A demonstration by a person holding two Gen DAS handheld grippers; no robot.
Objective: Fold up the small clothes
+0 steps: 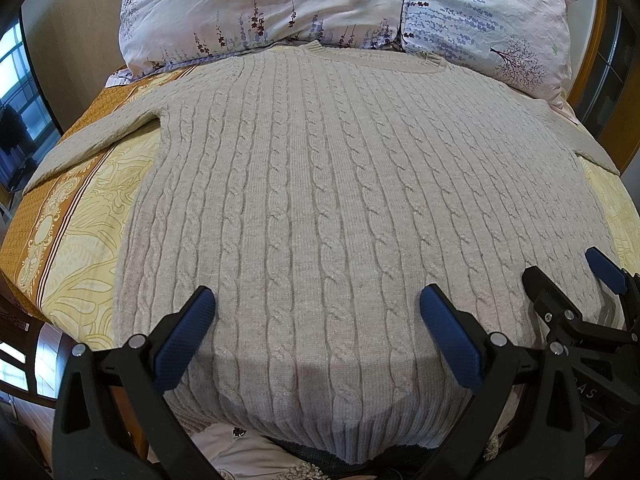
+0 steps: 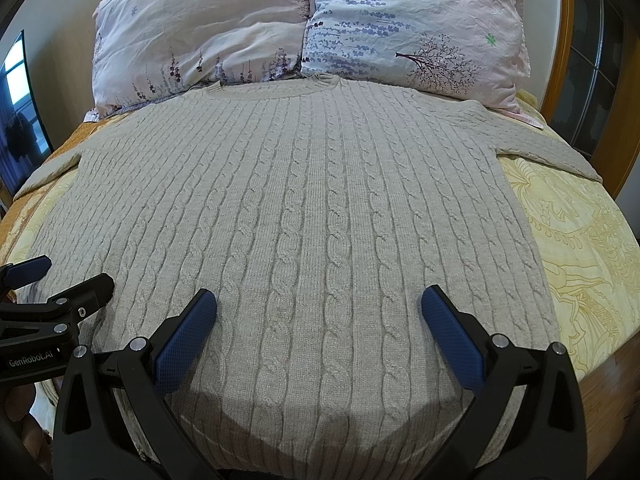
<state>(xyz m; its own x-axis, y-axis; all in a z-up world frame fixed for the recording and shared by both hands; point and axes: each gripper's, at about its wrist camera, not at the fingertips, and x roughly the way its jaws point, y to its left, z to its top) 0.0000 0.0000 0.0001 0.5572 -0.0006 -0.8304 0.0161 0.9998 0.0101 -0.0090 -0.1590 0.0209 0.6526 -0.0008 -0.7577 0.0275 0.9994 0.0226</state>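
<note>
Cable-knit sweater (image 1: 320, 184) spread flat, front up, on bed (image 1: 76, 264), collar touching pillows (image 1: 256, 12). Left sleeve (image 1: 92, 140) trailing toward bed edge. Left tool (image 1: 316, 320) spread wide above hem, empty. Right tool (image 2: 318, 320) likewise spread, empty. Best to pinch the hem corners evenly, through both layers.

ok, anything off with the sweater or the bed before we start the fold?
Nothing stands out. The sweater lies flat and unfolded on the bedspread, collar towards the pillows, sleeves spread sideways. Left gripper and right gripper are both open and empty near the hem.
</note>
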